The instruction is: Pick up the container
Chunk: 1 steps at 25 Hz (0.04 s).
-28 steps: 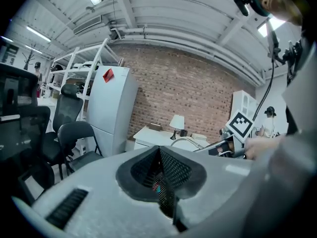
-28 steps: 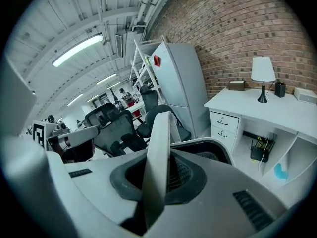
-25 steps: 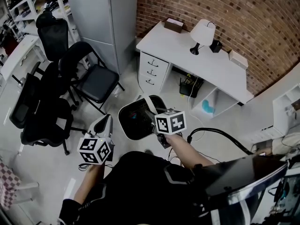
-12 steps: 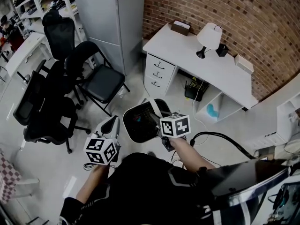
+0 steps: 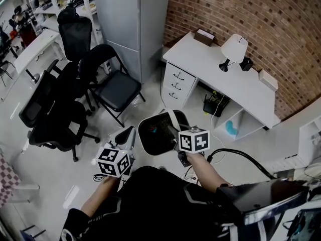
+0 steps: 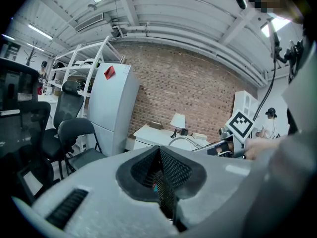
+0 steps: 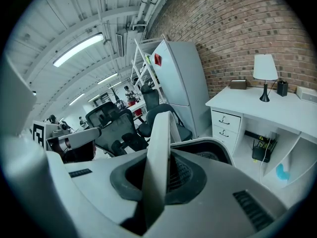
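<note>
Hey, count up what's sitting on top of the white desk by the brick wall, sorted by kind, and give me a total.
lamp: 1
boxes, one brown and one white: 2
small black object: 1
total: 4

Coloured item [image 5: 154, 130] inside the container [image 5: 148, 143] is too small to identify, and its near rim is hidden behind the right gripper [image 5: 179, 133].

Brick wall [image 5: 281, 24], white desk [image 5: 210, 67] with lamp [image 5: 234, 48], grey cabinet [image 5: 125, 19], black chairs [image 5: 118, 89] — pale floor [image 5: 60, 169]
</note>
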Available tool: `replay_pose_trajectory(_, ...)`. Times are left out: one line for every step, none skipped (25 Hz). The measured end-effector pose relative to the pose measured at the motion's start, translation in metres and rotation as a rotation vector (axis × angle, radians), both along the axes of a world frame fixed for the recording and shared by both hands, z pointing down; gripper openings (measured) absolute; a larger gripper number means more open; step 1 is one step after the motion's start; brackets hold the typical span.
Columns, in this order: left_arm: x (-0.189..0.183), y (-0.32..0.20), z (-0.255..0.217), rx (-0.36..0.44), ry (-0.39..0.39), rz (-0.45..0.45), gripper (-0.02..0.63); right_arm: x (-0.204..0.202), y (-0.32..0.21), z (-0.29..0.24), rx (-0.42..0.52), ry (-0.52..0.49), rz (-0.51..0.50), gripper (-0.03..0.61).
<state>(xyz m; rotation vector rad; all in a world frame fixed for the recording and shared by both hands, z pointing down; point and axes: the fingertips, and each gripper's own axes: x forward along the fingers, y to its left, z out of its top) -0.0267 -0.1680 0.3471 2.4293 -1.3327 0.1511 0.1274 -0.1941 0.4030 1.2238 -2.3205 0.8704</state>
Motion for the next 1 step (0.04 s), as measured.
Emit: replay_pose_trajectory(0.0014, 0.0013, 0.0008, -0.003, 0.001, 0.001, 0.011, 0.0014, 0.0014, 0.0003, -0.001, 0.001, 0.001, 0.037)
